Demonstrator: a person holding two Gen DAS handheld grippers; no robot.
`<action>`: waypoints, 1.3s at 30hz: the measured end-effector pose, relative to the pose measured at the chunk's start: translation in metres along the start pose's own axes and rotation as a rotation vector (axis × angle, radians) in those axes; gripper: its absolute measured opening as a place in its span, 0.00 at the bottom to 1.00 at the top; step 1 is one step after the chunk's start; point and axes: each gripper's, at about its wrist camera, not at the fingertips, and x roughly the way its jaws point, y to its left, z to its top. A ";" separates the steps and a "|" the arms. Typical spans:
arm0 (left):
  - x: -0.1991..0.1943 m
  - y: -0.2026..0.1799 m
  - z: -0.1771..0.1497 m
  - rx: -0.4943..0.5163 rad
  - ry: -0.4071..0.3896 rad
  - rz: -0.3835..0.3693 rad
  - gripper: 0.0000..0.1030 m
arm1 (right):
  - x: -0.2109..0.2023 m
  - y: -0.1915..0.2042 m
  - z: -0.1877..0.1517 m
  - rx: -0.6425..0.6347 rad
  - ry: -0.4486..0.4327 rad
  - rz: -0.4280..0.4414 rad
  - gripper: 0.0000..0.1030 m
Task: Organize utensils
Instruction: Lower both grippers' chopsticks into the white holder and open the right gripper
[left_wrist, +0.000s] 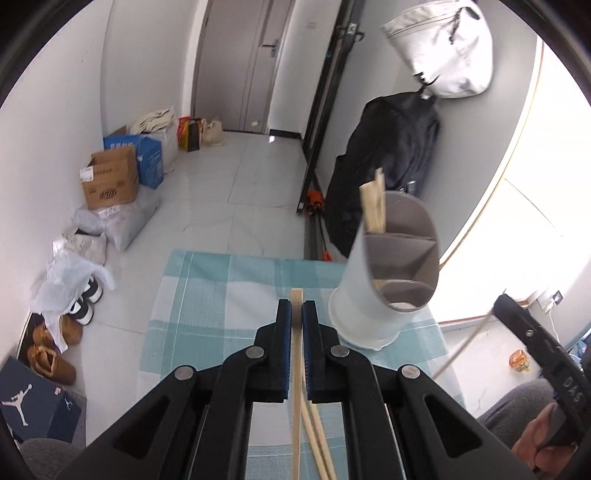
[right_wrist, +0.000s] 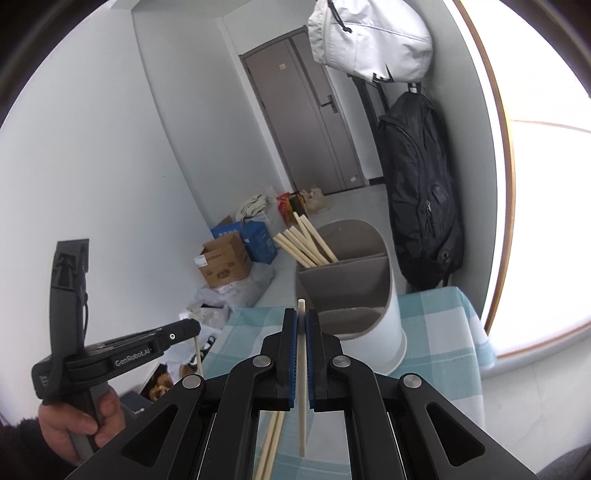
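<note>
A: Wooden chopstick (left_wrist: 296, 354) clamped in left claw (left_wrist: 296, 314), long axis running near to far along the fingers. Right claw (right_wrist: 301, 321) likewise grips a pale chopstick (right_wrist: 302, 376).

B: Target?

A: Divided holder (right_wrist: 351, 291) on checked tabletop (right_wrist: 443, 317), farther, right of both; right claw looks nearer. Spare chopsticks (right_wrist: 271, 439) below.

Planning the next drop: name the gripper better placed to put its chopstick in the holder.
Probably right. The right gripper holds one chopstick aimed at the holder; the left gripper points beside it.
</note>
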 end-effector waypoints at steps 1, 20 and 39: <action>-0.004 -0.003 0.001 0.000 -0.001 -0.009 0.02 | -0.002 0.002 0.003 -0.006 -0.006 0.003 0.03; -0.044 -0.050 0.108 -0.104 -0.225 -0.129 0.02 | -0.029 -0.001 0.125 -0.027 -0.070 0.023 0.03; 0.005 -0.049 0.159 -0.160 -0.360 -0.148 0.02 | 0.039 -0.022 0.200 -0.114 -0.089 -0.009 0.03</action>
